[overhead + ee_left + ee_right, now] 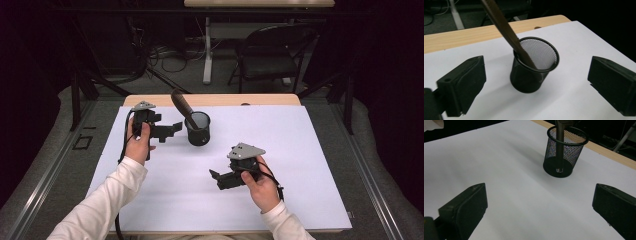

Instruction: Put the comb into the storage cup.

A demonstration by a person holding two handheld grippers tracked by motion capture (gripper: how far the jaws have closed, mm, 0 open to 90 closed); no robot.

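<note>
Standing upright on the white tabletop [300, 165], toward its far side: a black mesh cup [198, 129], carrying a long brown tool [183, 107] that is leaning out over the rim toward the left, lower end propped inside against the wall, presumably because the length exceeds the cup's depth. Hovering just left of the cup, the left gripper [176, 127], jaws spread wide with nothing between them, pointing at the cup, with tool and rim centred between the two black blocks in the left gripper view; looking like a release, the tool resting on its own. Waiting nearer the person, well apart from the cup, the right gripper [214, 174], jaws likewise wide and empty, aimed toward the cup [565, 151] across bare white surface, probably keeping clear so as not to knock it.
</note>
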